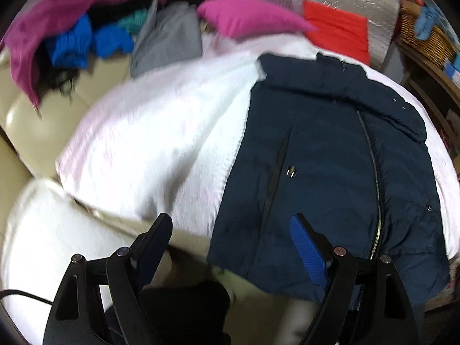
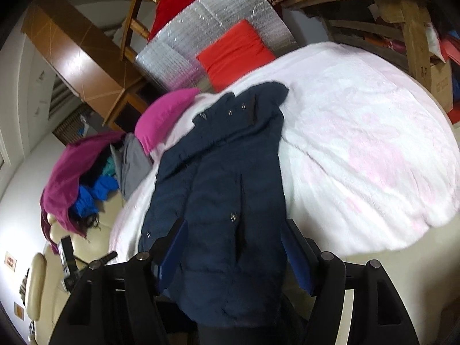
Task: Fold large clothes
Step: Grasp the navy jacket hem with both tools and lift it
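Note:
A dark navy padded jacket (image 1: 330, 166) lies on a white and pale pink fleece blanket (image 1: 161, 141), collar far, hem hanging over the near edge. Its sides look folded inward, making a narrow shape. In the right wrist view the jacket (image 2: 224, 189) runs down the middle over the blanket (image 2: 359, 143). My left gripper (image 1: 230, 230) is open and empty, above the jacket's lower left hem. My right gripper (image 2: 234, 235) is open and empty, with the jacket's lower part between its fingers in view.
A pile of clothes, magenta (image 1: 57, 20), blue and grey, lies on the cream sofa (image 1: 31, 120) at far left. A pink cushion (image 1: 247, 17) and red cushion (image 1: 336, 28) sit behind the jacket. A wicker basket (image 1: 425, 34) and wooden shelves (image 2: 402, 23) stand at right.

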The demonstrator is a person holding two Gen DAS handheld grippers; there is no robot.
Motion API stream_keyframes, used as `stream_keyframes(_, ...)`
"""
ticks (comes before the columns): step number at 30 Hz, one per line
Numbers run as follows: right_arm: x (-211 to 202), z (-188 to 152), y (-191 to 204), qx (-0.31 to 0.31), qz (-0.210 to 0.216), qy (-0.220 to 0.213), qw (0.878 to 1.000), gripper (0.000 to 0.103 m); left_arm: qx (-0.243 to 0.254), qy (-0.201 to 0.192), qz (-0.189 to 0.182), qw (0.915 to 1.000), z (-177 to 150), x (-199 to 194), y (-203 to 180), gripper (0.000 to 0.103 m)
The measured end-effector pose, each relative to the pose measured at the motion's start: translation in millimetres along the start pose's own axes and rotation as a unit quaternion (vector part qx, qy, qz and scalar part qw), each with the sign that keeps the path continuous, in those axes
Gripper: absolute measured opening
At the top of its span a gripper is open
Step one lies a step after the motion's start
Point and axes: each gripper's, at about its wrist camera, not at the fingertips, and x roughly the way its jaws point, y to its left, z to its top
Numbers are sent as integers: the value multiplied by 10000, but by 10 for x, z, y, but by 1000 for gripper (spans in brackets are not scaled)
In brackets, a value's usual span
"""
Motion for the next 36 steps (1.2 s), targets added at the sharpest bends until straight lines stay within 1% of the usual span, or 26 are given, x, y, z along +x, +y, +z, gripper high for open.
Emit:
stream_keyframes(2,29,-97,-46,-33,-68,132,9999,73,-167,252,-112,9995,-7,99,68,84)
stream_keyframes(5,94,-190,-113,-14,-153,285,9995,73,-355,544,-248,9976,18,264,146,84)
stream_keyframes(8,179,-265,-194,122,-126,455,9988,73,-489,894,-401,9940,36,452,192,84)
stream_keyframes(9,200,-285,-203,140,-130,493,9986,73,-577,990,-381,9927,33,509,214,84)
stream_keyframes(15,305,-341,-274,249,-135,604,9978,73,-804,1254,-392,9881,-9,745,310,84)
stream_keyframes(16,318,-353,-282,276,-141,616,9976,73,-832,1274,-409,9875,-16,773,314,82)
stream_keyframes(17,336,-360,-318,330,-144,636,9973,73,-838,1285,-432,9872,-21,788,322,77)
stream_keyframes(20,374,-383,-399,500,-136,674,9964,73,-734,1382,-614,9858,-43,872,253,69)
stream_keyframes(25,398,-387,-489,665,-123,689,9953,73,-818,1643,-779,9799,-95,1059,185,68)
stream_keyframes(27,394,-393,-493,691,-115,689,9952,73,-885,1645,-911,9782,-121,1084,167,68)
stream_keyframes(28,391,-394,-493,695,-106,688,9952,73,-866,1622,-953,9783,-132,1086,146,65)
stream_keyframes(29,389,-395,-493,694,-95,681,9952,73,-810,1582,-994,9790,-142,1079,116,59)
stream_keyframes(32,402,-403,-502,715,-83,702,9949,73,-718,1507,-1106,9797,-181,1038,31,46)
stream_keyframes(33,413,-403,-520,732,-68,727,9946,73,-684,1477,-1138,9801,-186,1028,-39,43)
stream_keyframes(35,431,-415,-526,756,-77,762,9942,73,-665,1433,-1214,9800,-193,1001,-66,33)
stream_keyframes(36,440,-418,-528,763,-90,772,9941,73,-653,1407,-1266,9798,-198,985,-82,31)
